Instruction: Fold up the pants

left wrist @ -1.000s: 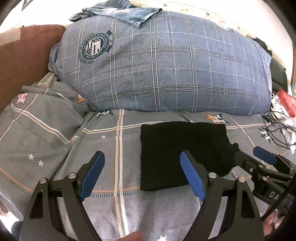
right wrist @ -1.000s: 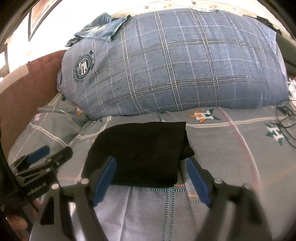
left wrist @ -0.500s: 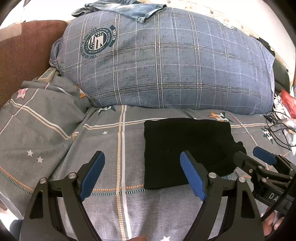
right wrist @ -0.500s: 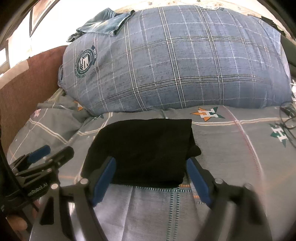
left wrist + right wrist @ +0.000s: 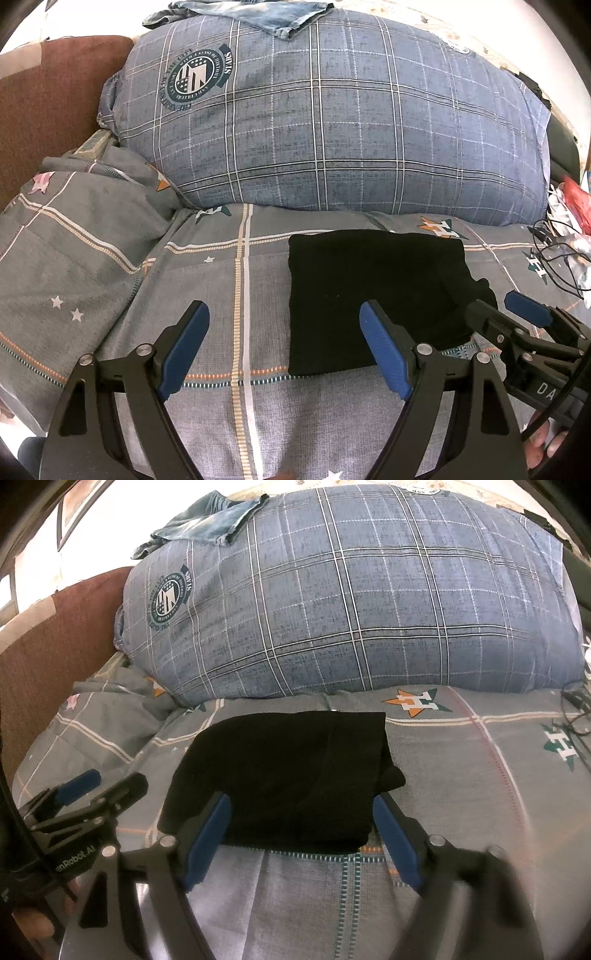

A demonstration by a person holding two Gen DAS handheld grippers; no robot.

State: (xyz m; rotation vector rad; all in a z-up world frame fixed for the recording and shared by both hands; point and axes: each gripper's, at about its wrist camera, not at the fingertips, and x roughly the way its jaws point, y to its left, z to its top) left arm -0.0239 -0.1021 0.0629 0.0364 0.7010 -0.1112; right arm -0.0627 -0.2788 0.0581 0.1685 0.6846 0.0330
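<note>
Folded black soft-fabric pants (image 5: pixel 373 295) lie flat just before the big blue plaid pillow (image 5: pixel 332 122), limp and light, best pinched at an edge, while left gripper (image 5: pixel 284 347) and right gripper (image 5: pixel 301 834) gape wide, empty.

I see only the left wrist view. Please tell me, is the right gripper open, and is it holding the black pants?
Observer: The right gripper is open, holding nothing; the folded black pants lie between its fingers' tips.
Operator: Does the right edge lie neat?
Observer: No, a small lump of cloth sticks out at that side, on the bedsheet.
Operator: And the left gripper?
Observer: The left gripper is open, left of the pants.
</note>
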